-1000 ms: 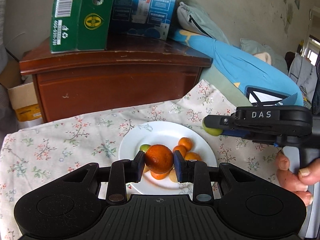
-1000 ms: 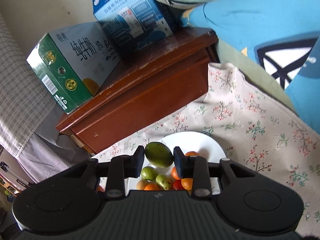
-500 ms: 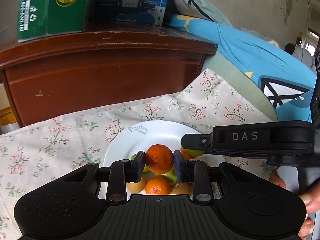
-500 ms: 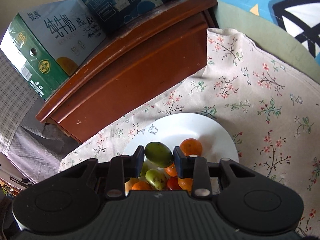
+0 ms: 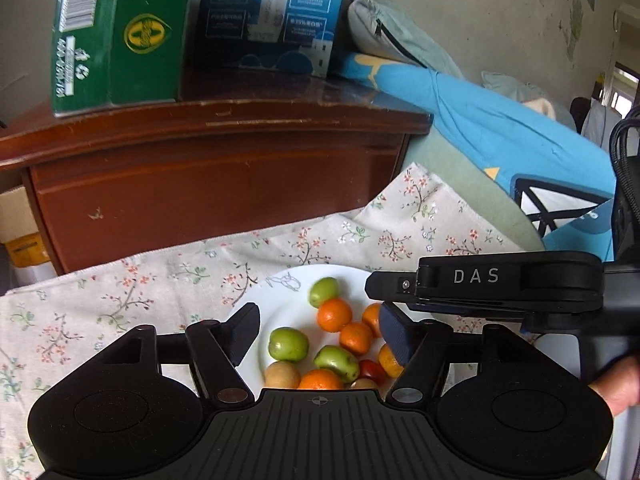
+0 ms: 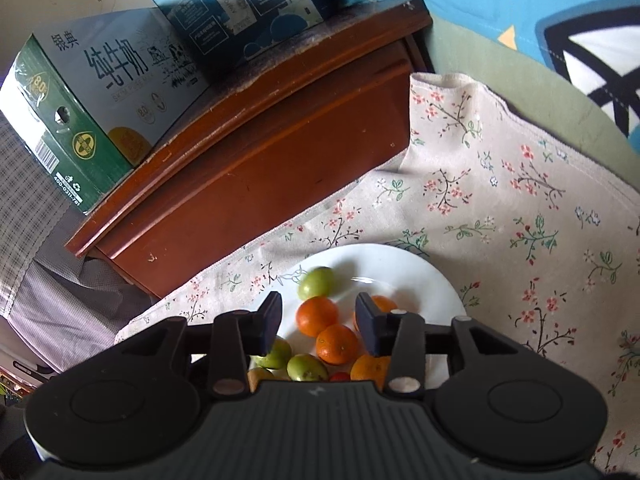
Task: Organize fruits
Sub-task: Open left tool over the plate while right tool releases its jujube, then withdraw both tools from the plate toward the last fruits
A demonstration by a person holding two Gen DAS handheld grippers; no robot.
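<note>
Both the left gripper (image 5: 316,330) and right gripper (image 6: 318,322) are held over the plate (image 6: 404,268); jaws are opening, empty, so fruits (image 5: 334,314) are gathered toward its near edge.

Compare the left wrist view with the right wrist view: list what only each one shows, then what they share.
Only the left wrist view: the right gripper seen from the side, marked DAS, a hand behind it, and a grey cushion.
Only the right wrist view: the green carton's printed face and checked fabric.
Both: the white plate of green and orange fruit, floral cloth, wooden cabinet, blue carton; each gripper's jaws are opening, gripping nothing.
</note>
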